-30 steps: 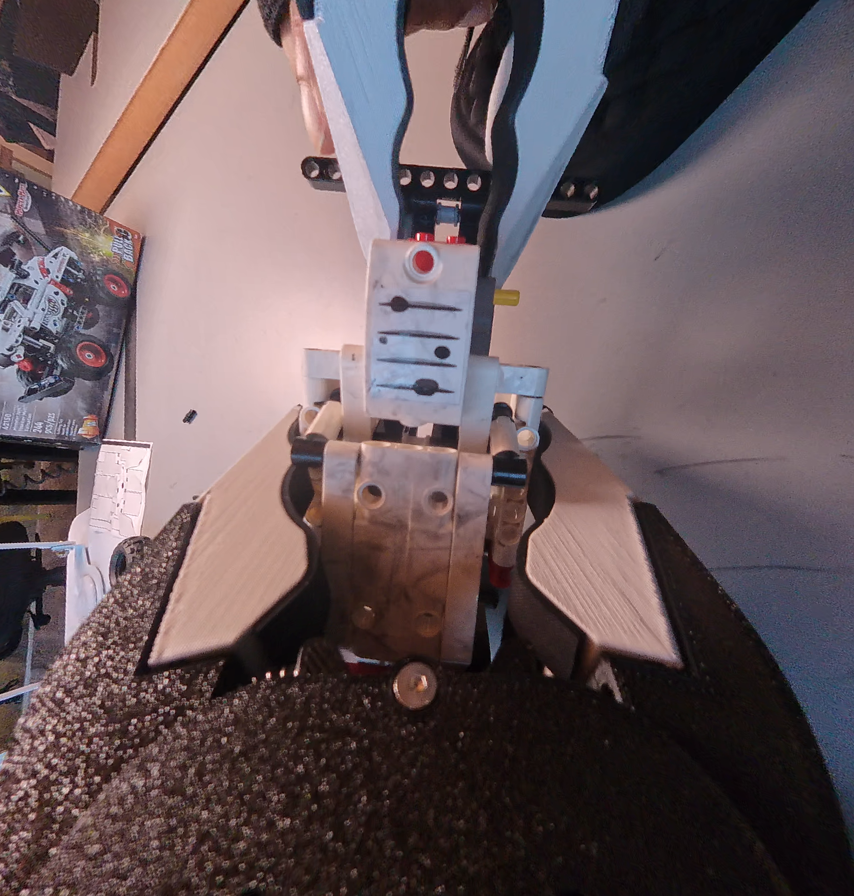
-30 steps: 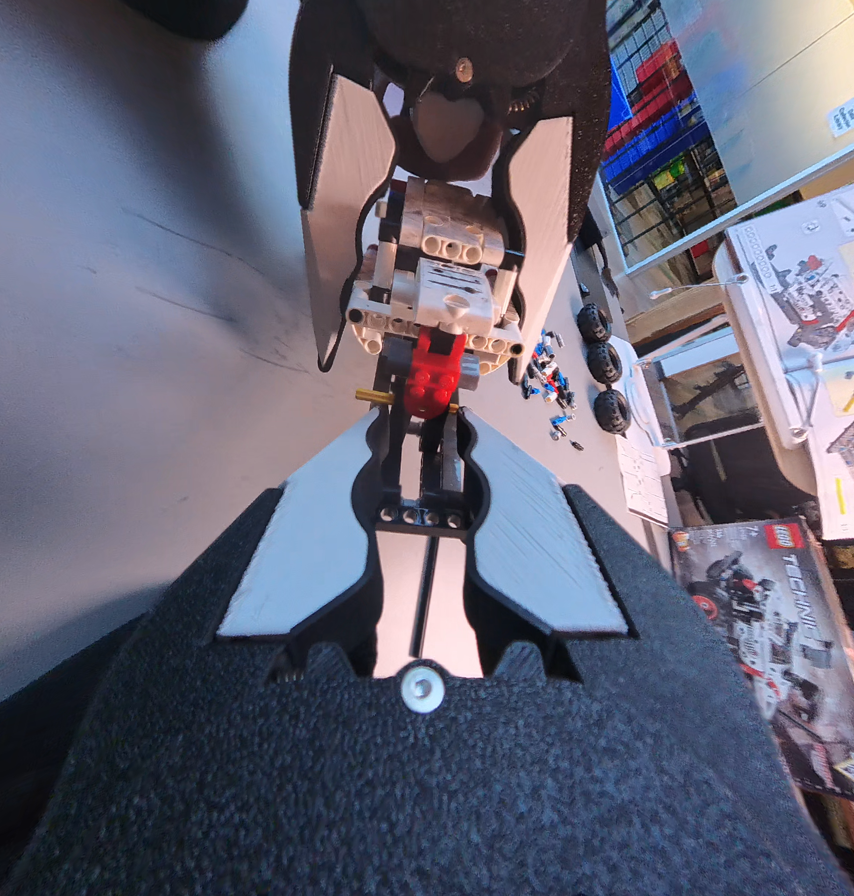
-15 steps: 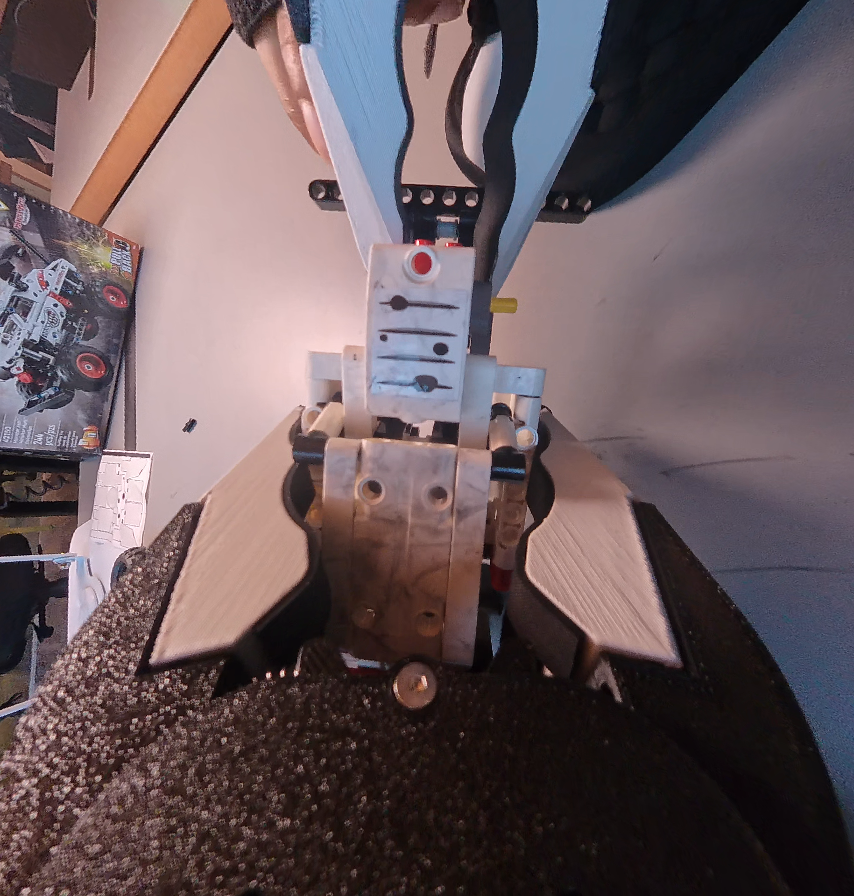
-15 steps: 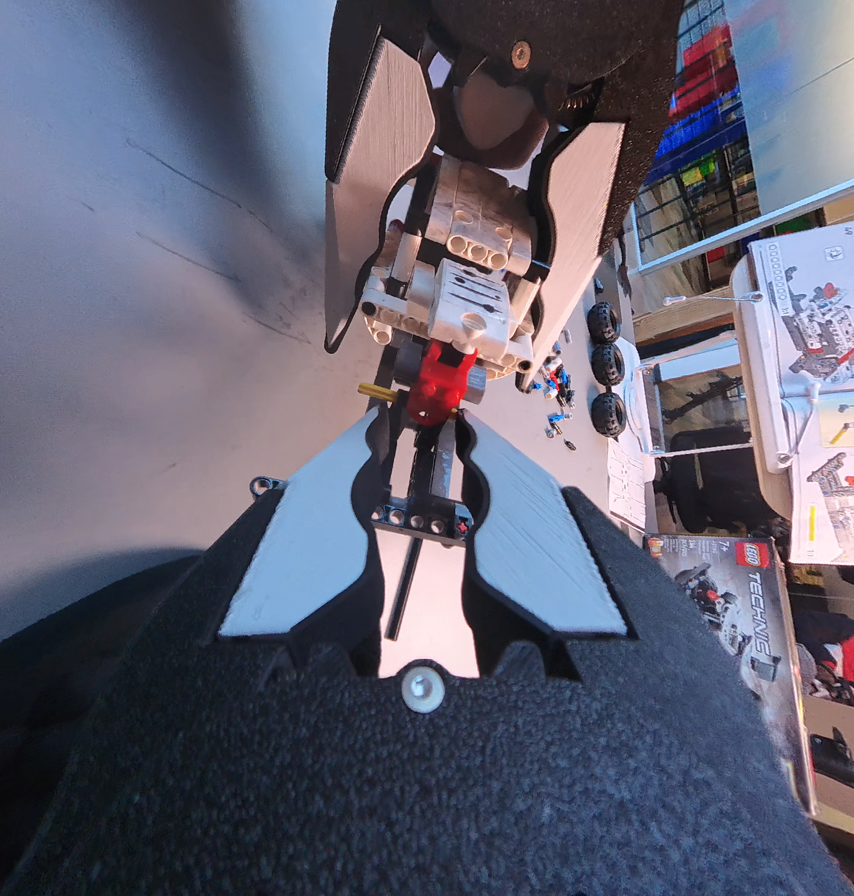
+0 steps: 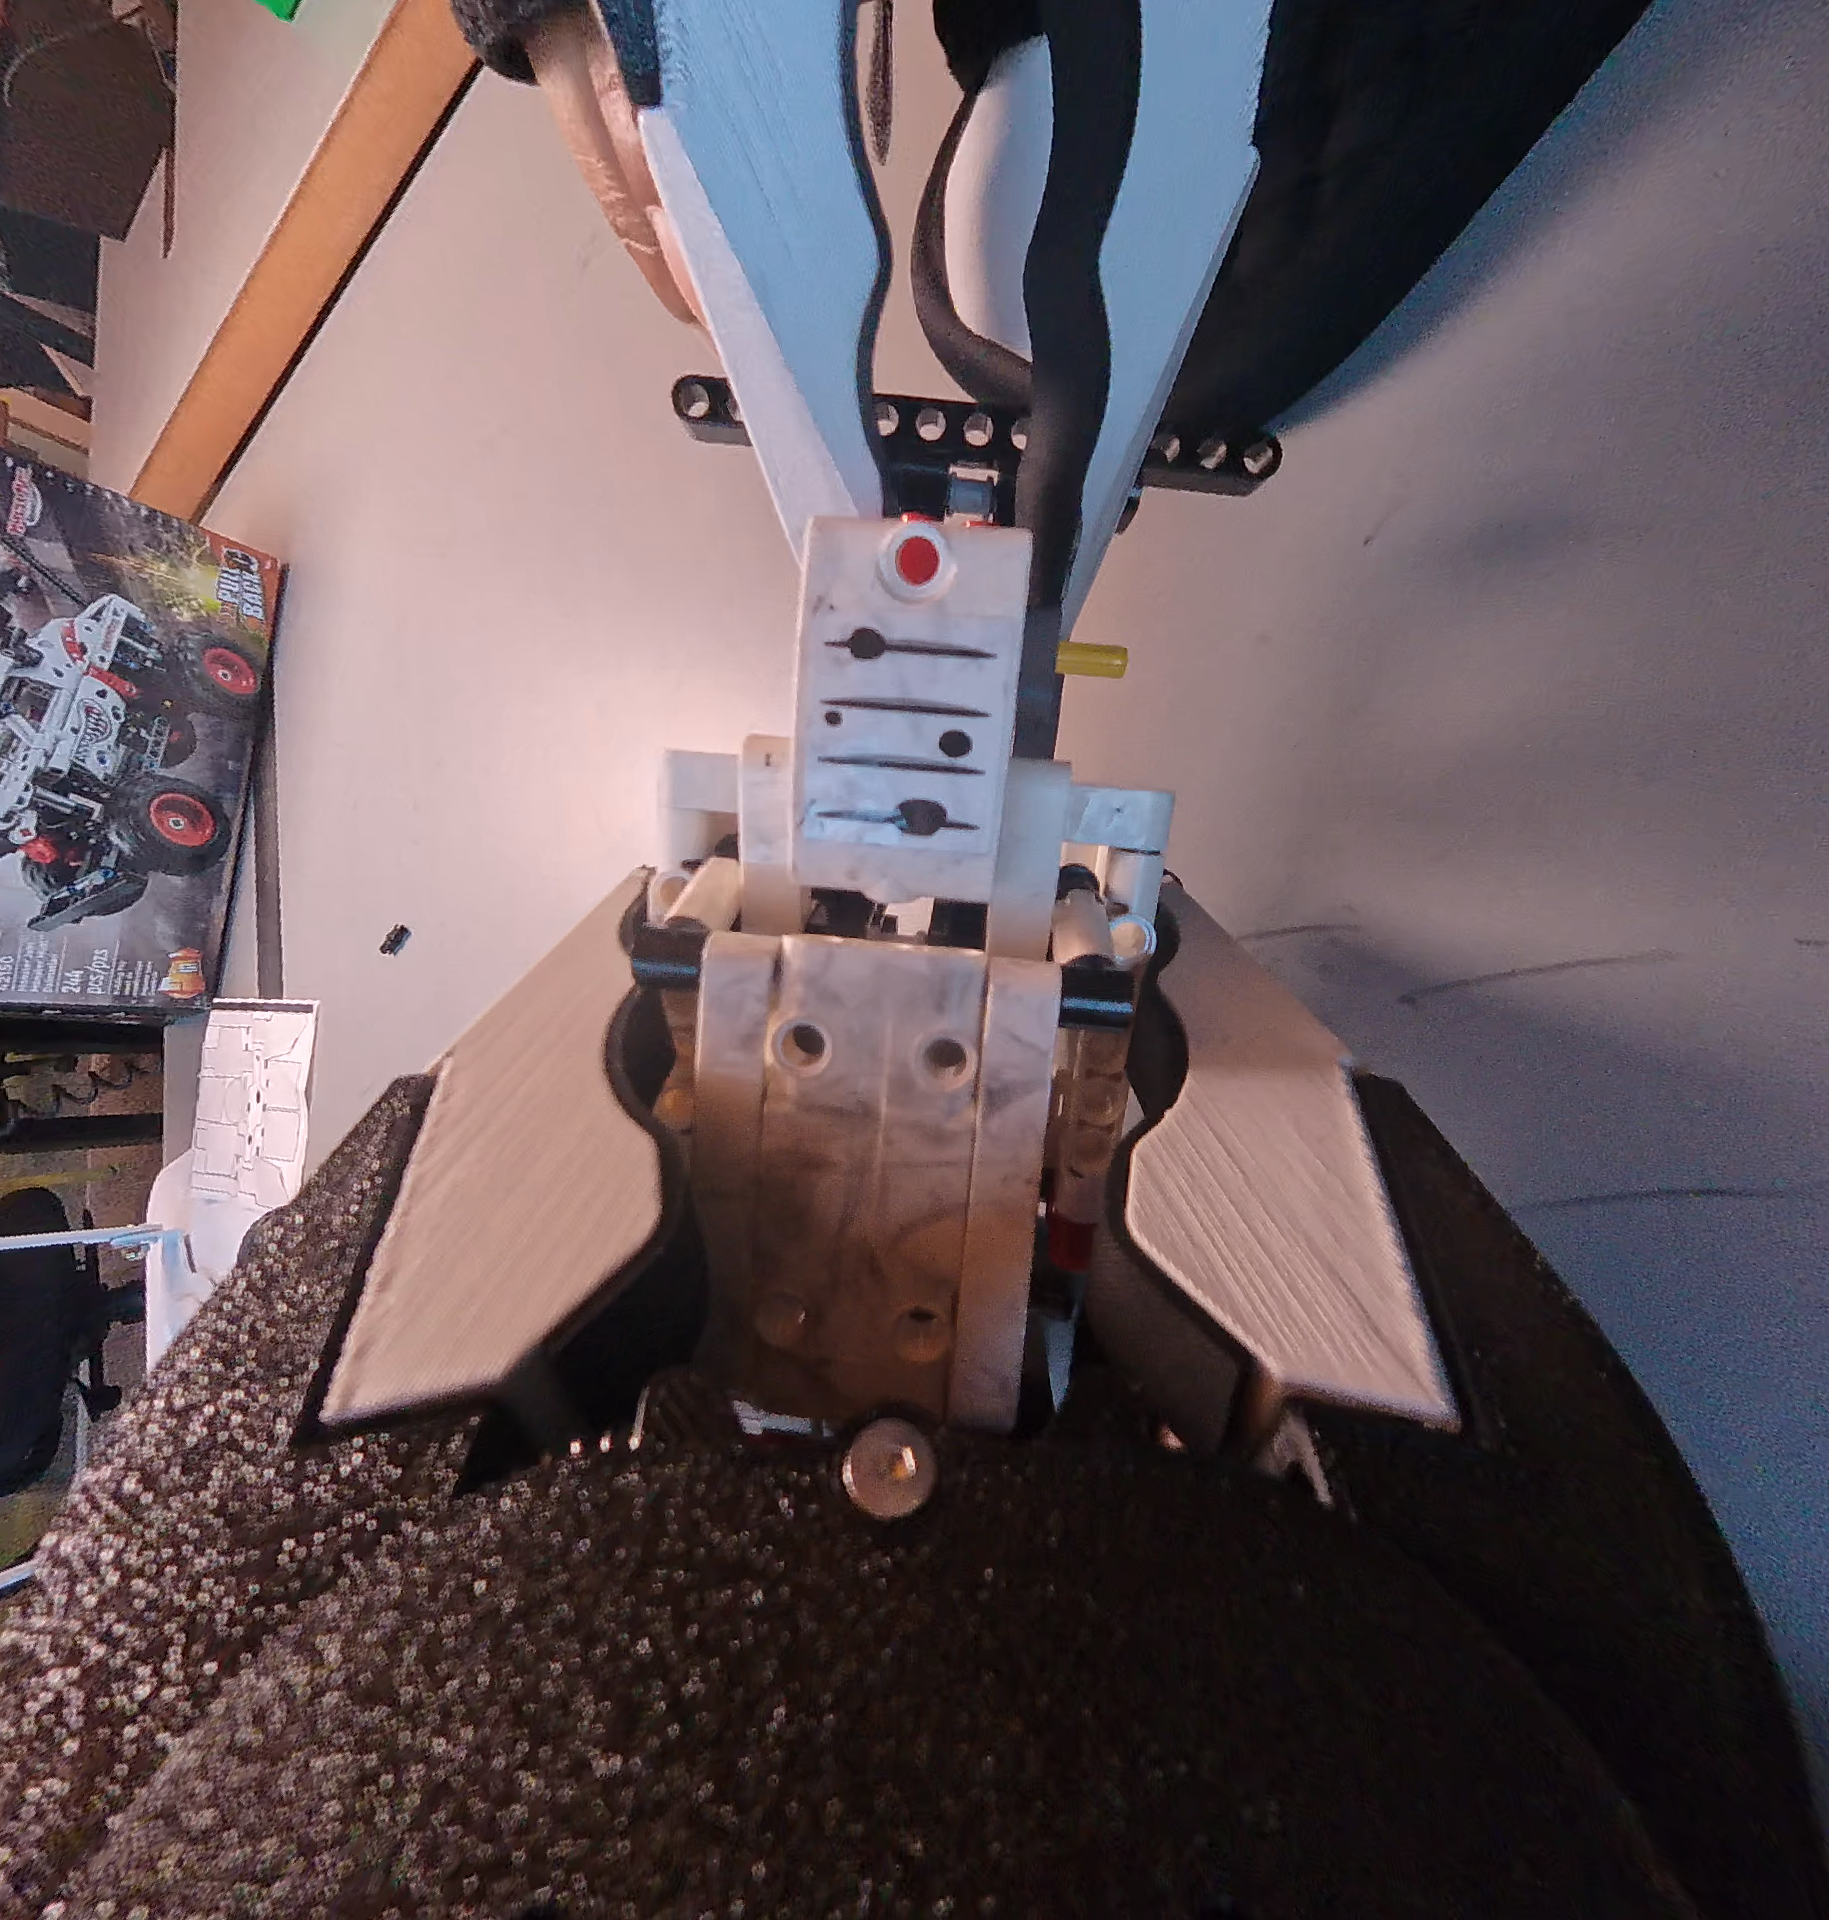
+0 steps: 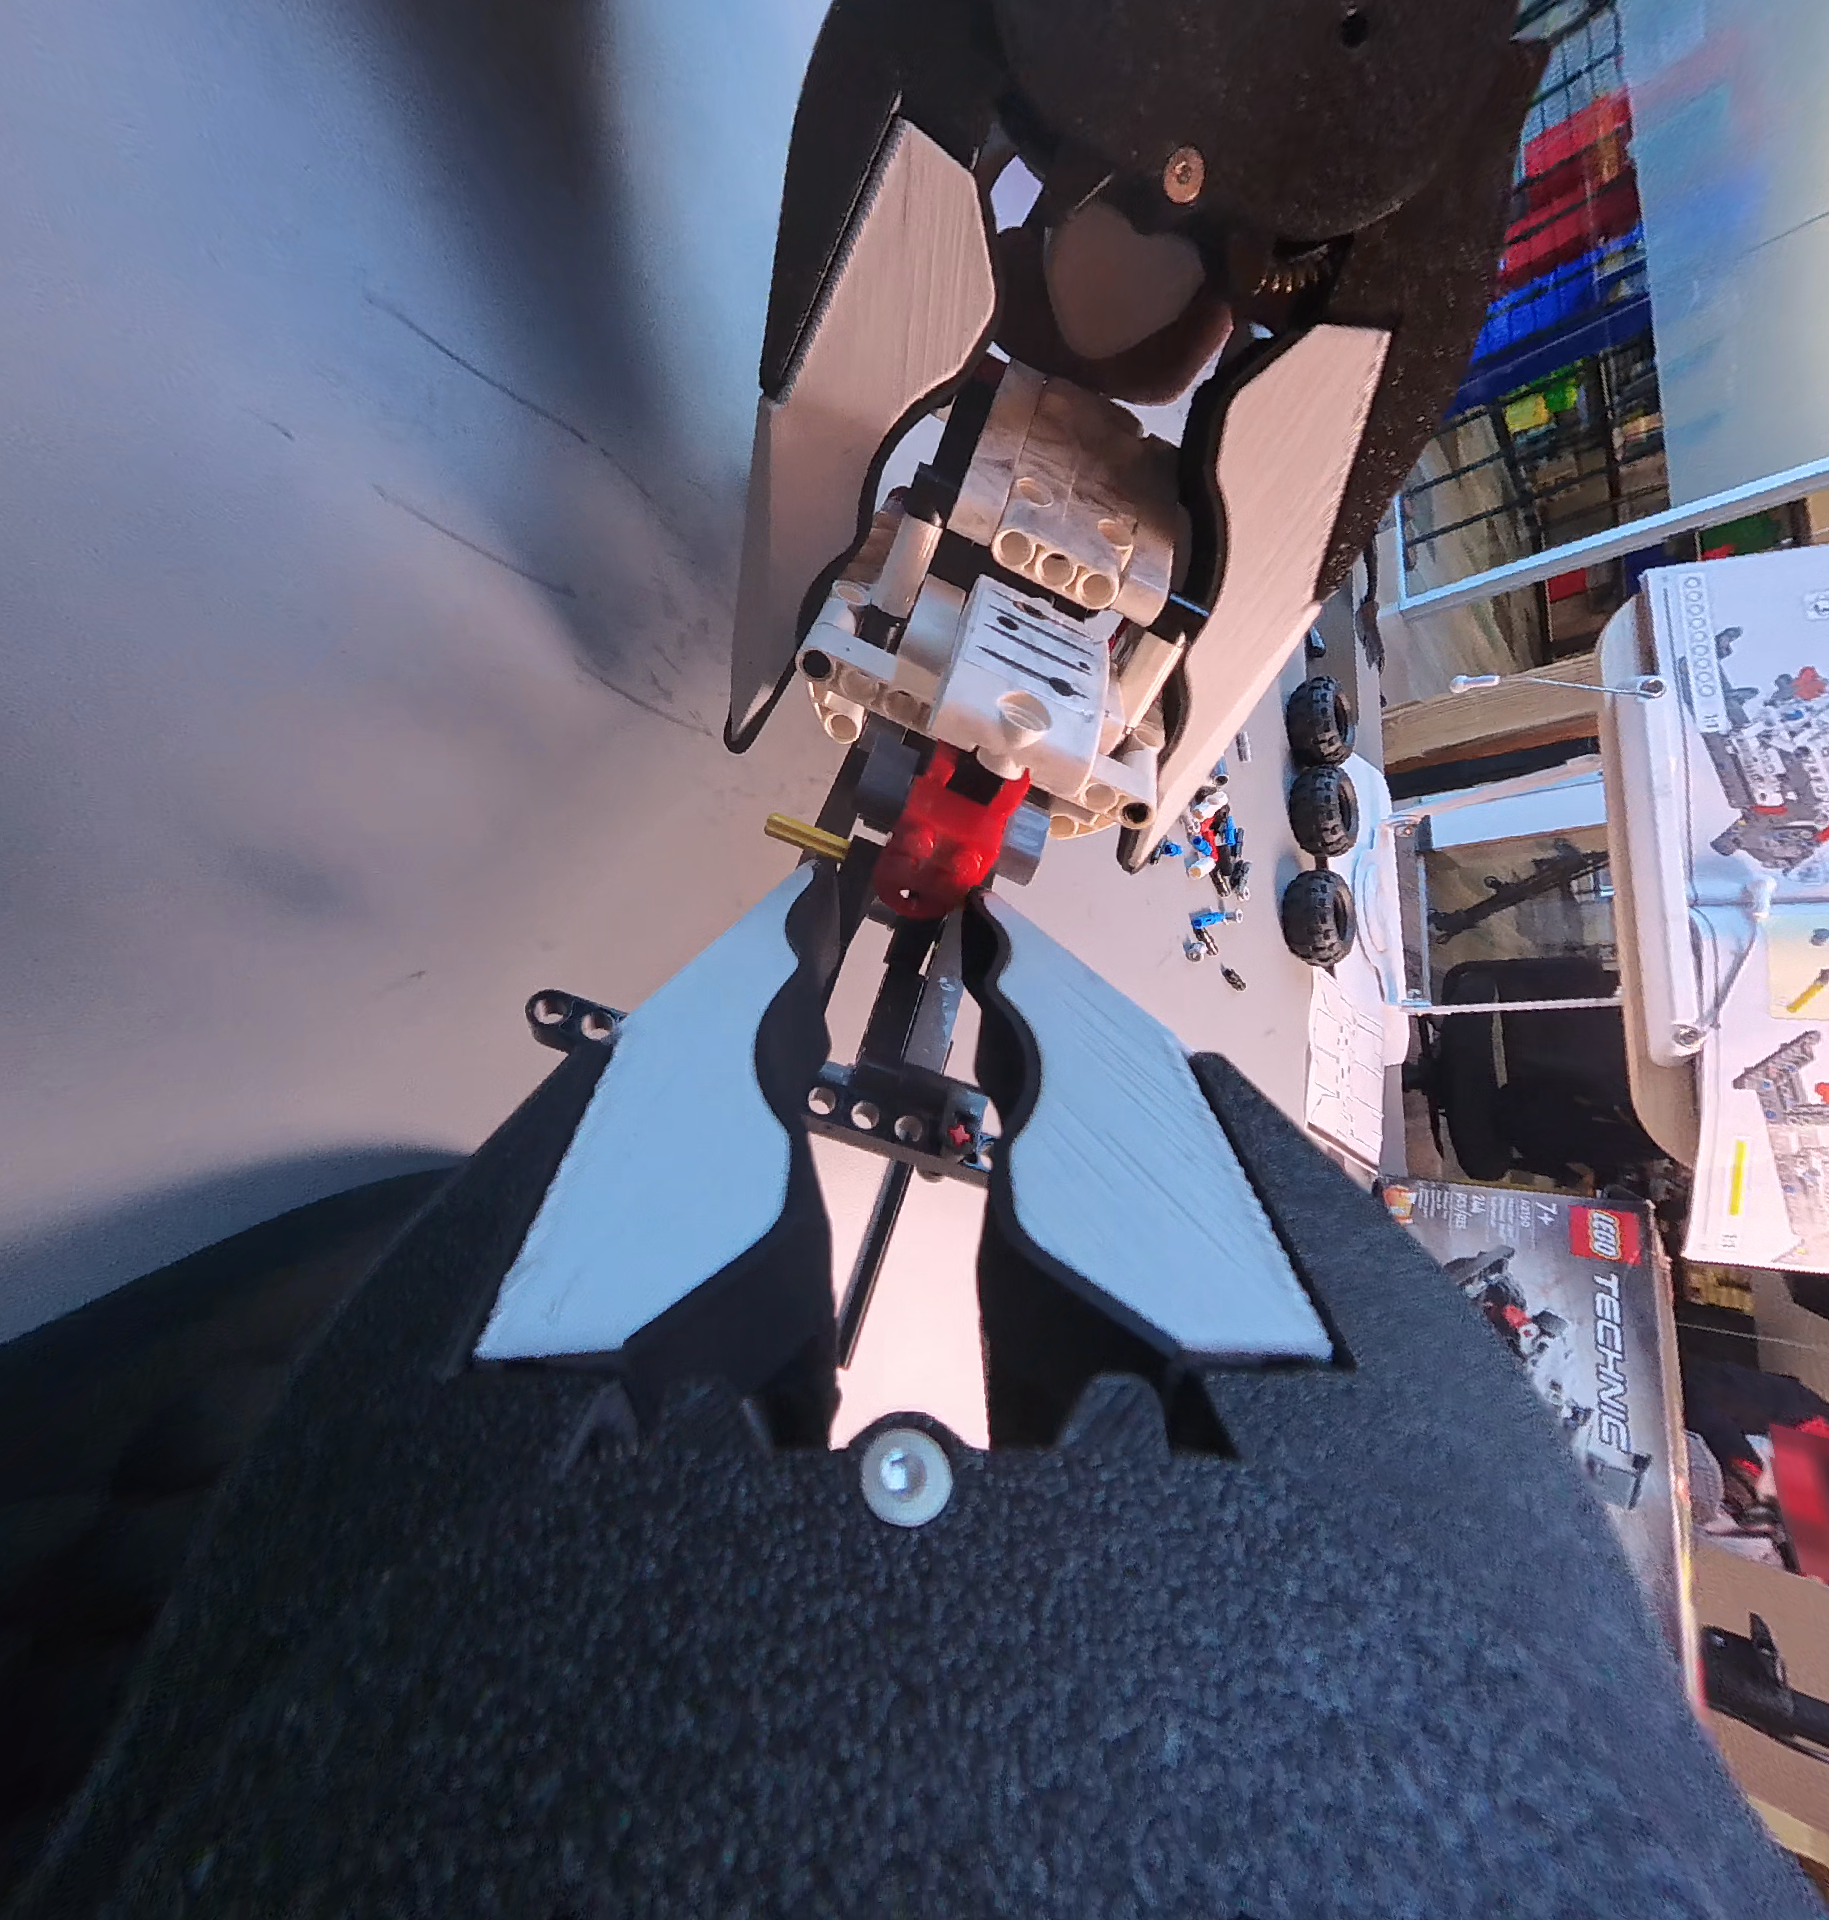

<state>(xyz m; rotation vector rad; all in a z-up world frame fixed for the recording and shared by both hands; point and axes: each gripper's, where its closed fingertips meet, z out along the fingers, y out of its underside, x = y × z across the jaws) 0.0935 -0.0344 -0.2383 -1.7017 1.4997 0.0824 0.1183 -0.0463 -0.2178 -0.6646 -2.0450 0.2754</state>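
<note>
A white and black toy brick model hangs between both grippers above the white table [image 5: 494,623]. My left gripper [image 5: 899,914] is shut on the model's white body [image 5: 879,1143], whose lined white panel [image 5: 905,727] sticks out past the fingertips. My right gripper [image 6: 894,899] is shut on the model's black frame [image 6: 894,1049], just behind a red piece [image 6: 936,842] and a yellow pin [image 6: 801,831]. The right gripper also shows at the top of the left wrist view [image 5: 951,540]. The left gripper shows tilted at the top of the right wrist view [image 6: 967,727].
A toy truck box [image 5: 89,748] lies at the table's edge, also in the right wrist view [image 6: 1544,1340]. An open instruction booklet [image 6: 1762,831] stands on a holder. Three black tyres [image 6: 1320,821], small loose pieces [image 6: 1216,831], a white sticker sheet [image 5: 255,1091] and a black pin [image 5: 398,938] lie on the table. Some 4 cm of space lies between my two pairs of fingers.
Both grips held. In the right wrist view the left gripper and model tilted and came closer. The black cross beam now pokes out left of the right fingers.
</note>
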